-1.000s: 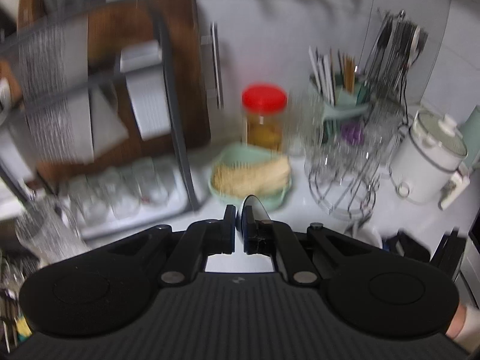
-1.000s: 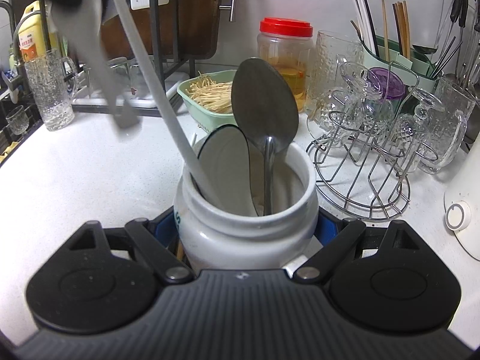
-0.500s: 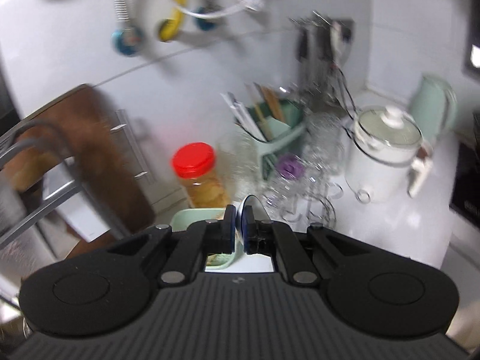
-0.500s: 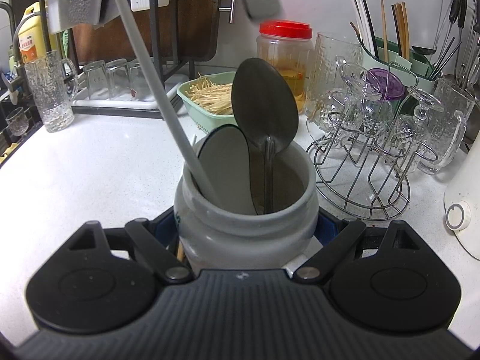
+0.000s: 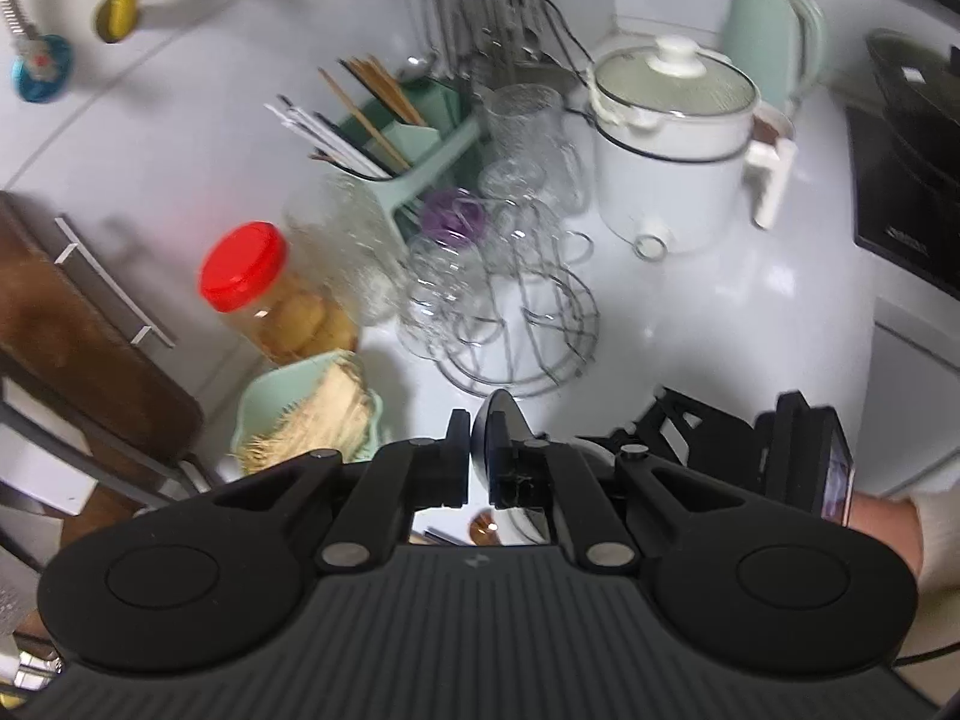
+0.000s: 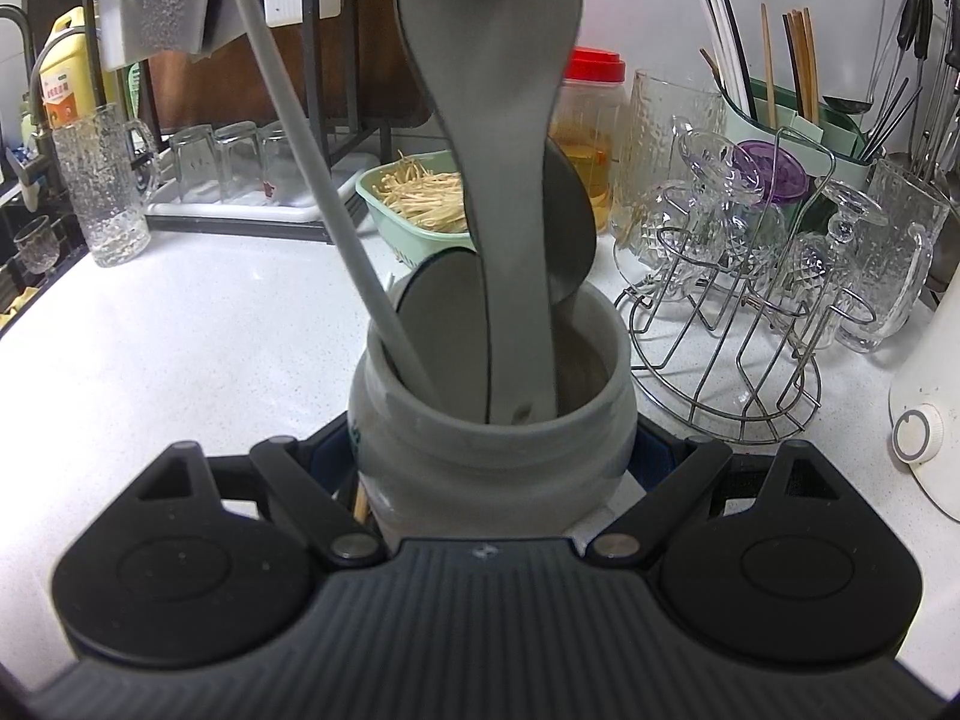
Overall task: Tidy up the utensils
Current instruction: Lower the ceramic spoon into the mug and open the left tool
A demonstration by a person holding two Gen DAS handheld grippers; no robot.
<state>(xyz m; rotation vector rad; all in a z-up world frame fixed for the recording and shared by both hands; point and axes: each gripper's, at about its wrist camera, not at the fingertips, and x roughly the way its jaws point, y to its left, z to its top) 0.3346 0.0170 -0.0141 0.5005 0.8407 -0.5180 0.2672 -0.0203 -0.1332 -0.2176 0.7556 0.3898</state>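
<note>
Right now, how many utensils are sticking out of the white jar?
4: a long grey handle leaning left, a spoon bowl at the front, a dark spoon behind, and the large grey spoon entering centre. Shorter ones may be hidden inside.

You are looking at a white, finely speckled bench (image 6: 198,330). The jar (image 6: 492,450) is pale grey-white, and the spoon (image 6: 498,138) above it is plain grey. Behind stand a mint-green basket (image 6: 390,210) of pale yellow strips, a clear jar with a red lid (image 6: 594,69), a purple lid (image 6: 774,171), and a yellow bottle (image 6: 66,72) with an orange label. Both grippers (image 5: 477,468) are black.
</note>
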